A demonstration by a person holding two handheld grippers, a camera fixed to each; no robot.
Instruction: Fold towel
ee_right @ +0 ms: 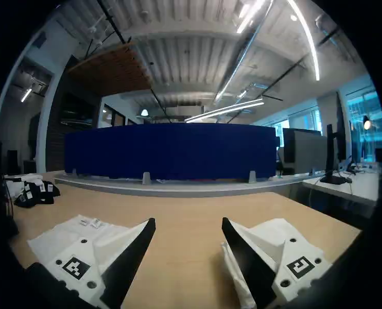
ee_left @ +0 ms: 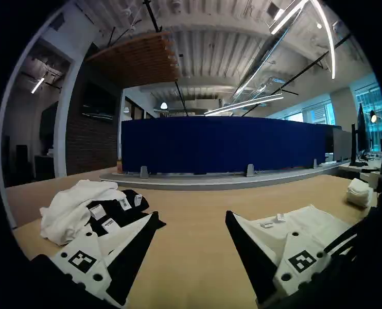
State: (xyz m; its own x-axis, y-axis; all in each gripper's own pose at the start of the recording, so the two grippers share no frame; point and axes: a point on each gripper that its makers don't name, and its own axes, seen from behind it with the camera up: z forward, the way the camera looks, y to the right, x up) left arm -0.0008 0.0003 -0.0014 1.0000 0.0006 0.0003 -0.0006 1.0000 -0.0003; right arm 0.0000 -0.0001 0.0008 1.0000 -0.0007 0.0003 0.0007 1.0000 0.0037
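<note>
A white towel [ee_left: 314, 216] lies flat on the wooden table [ee_left: 196, 216], to the right of my left gripper [ee_left: 191, 226] and partly behind its right finger. The same towel [ee_right: 72, 232], with small tags at its far edge, lies to the left of my right gripper [ee_right: 188, 226], partly under its left finger. Both grippers hover low over the table, open, with bare wood between their fingers. They touch no cloth that I can see.
A heap of white and black towels [ee_left: 88, 208] sits at the table's left [ee_right: 34, 193]. A folded white towel [ee_left: 359, 191] lies at the right, close by the right gripper's right finger [ee_right: 273, 232]. A blue partition [ee_left: 227, 144] closes off the far edge.
</note>
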